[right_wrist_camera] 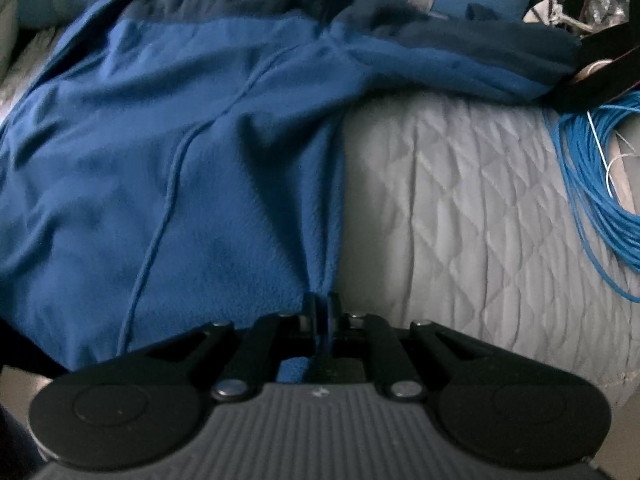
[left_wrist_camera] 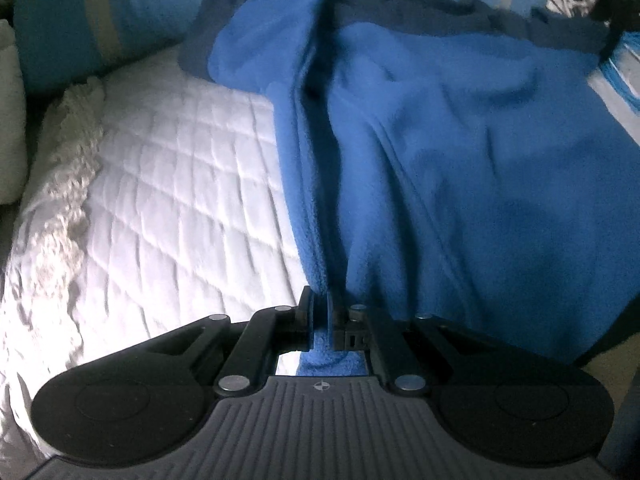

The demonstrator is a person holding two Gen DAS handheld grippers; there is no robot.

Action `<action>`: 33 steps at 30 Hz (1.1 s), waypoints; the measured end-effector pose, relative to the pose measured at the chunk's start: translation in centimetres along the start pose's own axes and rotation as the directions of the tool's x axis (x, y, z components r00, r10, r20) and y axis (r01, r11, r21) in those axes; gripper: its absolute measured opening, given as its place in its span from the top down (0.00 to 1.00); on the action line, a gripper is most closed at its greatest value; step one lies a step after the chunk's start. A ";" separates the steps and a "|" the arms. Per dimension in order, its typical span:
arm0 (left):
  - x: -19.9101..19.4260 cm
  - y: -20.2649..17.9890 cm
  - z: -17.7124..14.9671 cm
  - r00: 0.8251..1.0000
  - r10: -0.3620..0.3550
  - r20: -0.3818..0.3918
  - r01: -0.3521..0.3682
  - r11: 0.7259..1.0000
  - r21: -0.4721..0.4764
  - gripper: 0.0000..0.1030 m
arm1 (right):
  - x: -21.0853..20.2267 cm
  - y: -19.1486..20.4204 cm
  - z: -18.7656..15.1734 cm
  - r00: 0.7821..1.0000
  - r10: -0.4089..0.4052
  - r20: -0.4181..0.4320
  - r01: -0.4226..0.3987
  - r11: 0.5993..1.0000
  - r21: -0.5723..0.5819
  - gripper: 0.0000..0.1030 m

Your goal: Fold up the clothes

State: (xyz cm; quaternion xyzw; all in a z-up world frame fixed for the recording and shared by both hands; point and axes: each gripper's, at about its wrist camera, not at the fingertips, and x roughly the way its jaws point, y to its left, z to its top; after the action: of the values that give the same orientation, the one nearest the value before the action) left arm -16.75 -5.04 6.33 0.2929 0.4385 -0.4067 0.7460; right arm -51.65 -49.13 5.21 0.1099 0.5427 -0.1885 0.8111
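A blue fleece garment [left_wrist_camera: 460, 152] with dark navy panels at its far end lies spread over a quilted bed. My left gripper [left_wrist_camera: 320, 304] is shut on the near left hem of the fleece, and the cloth runs taut away from its fingers. In the right wrist view the same blue fleece garment [right_wrist_camera: 180, 152] fills the left half, with a seam running down its middle. My right gripper [right_wrist_camera: 322, 308] is shut on its near right hem corner. Fleece shows between both pairs of fingers.
The white quilted bedcover [left_wrist_camera: 168, 184] is bare left of the garment and the bedcover [right_wrist_camera: 472, 208] is bare on its right. Blue striped pillows [left_wrist_camera: 104, 12] stand at the head. A coil of blue cable [right_wrist_camera: 592, 176] and dark clutter [right_wrist_camera: 600, 40] lie at far right.
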 end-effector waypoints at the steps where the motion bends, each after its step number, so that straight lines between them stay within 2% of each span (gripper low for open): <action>1: 0.0 -0.1 -0.2 1.000 -0.002 -0.006 0.002 1.000 0.003 0.94 | 0.0 0.1 -0.1 1.000 -0.003 -0.007 0.003 1.000 -0.007 0.96; 9: 0.0 -0.4 -0.5 0.999 -0.011 -0.031 0.011 1.000 0.000 0.94 | 0.2 0.9 -0.4 0.999 -0.026 -0.045 0.023 0.998 -0.061 0.96; 12: 0.2 -0.3 -0.3 0.999 -0.007 -0.042 0.007 1.000 -0.008 0.93 | 0.4 1.1 -0.2 0.998 -0.031 -0.050 0.028 0.997 -0.075 0.91; 13: 0.3 -0.3 -0.2 0.999 -0.002 -0.046 0.002 1.000 -0.010 0.91 | 0.5 1.1 -0.1 0.998 -0.032 -0.054 0.028 0.997 -0.072 0.72; 14: 0.4 -0.3 -0.1 0.999 0.005 -0.051 -0.005 1.000 -0.012 0.91 | 0.7 1.0 0.1 0.998 -0.032 -0.059 0.028 0.998 -0.064 0.62; 15: 0.4 -0.3 0.1 0.998 0.012 -0.056 -0.012 1.000 -0.014 0.86 | 0.7 0.9 0.3 0.998 -0.030 -0.060 0.027 0.998 -0.053 0.56; 16: 0.5 -0.3 0.2 0.998 0.028 -0.058 -0.029 0.999 -0.016 0.70 | 0.7 0.8 0.4 0.998 -0.028 -0.058 0.026 0.999 -0.041 0.40; 17: 0.6 -0.4 0.3 0.997 0.050 -0.059 -0.051 0.999 -0.017 0.61 | 0.4 0.9 0.5 0.999 -0.031 -0.037 0.030 0.999 -0.036 0.26; 18: 0.6 -0.4 0.5 0.996 0.070 -0.054 -0.071 0.997 -0.017 0.45 | 0.1 0.9 0.6 0.999 -0.034 -0.015 0.034 0.999 -0.031 0.21; 19: 0.5 -0.5 0.7 0.995 0.091 -0.045 -0.091 0.996 -0.016 0.36 | -0.2 1.0 0.7 0.999 -0.037 0.007 0.038 0.999 -0.026 0.17; 22: -0.2 -0.4 1.0 0.994 0.110 0.026 -0.110 0.994 -0.018 0.29 | -1.1 1.6 1.0 0.996 -0.046 0.082 0.049 0.998 -0.030 0.02; 27: -0.8 -0.4 2.3 0.983 0.118 0.143 -0.111 0.992 -0.057 0.28 | -1.9 2.9 2.4 0.980 -0.027 0.199 0.030 0.999 -0.015 0.00; 29: -0.7 -0.6 3.2 0.969 0.136 0.207 -0.125 0.990 -0.066 0.27 | -2.1 3.6 3.1 0.970 -0.011 0.244 0.013 1.000 -0.005 0.00; 33: 0.0 -1.3 5.6 0.940 0.189 0.284 -0.174 0.982 -0.076 0.27 | -2.2 5.1 4.8 0.947 0.015 0.321 -0.023 1.000 0.021 0.00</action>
State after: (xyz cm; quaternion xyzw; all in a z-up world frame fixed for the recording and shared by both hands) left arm -15.52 -10.11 8.73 0.2504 0.3057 -0.3636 0.8436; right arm -46.17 -45.96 8.93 0.0928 0.4002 -0.2026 0.8889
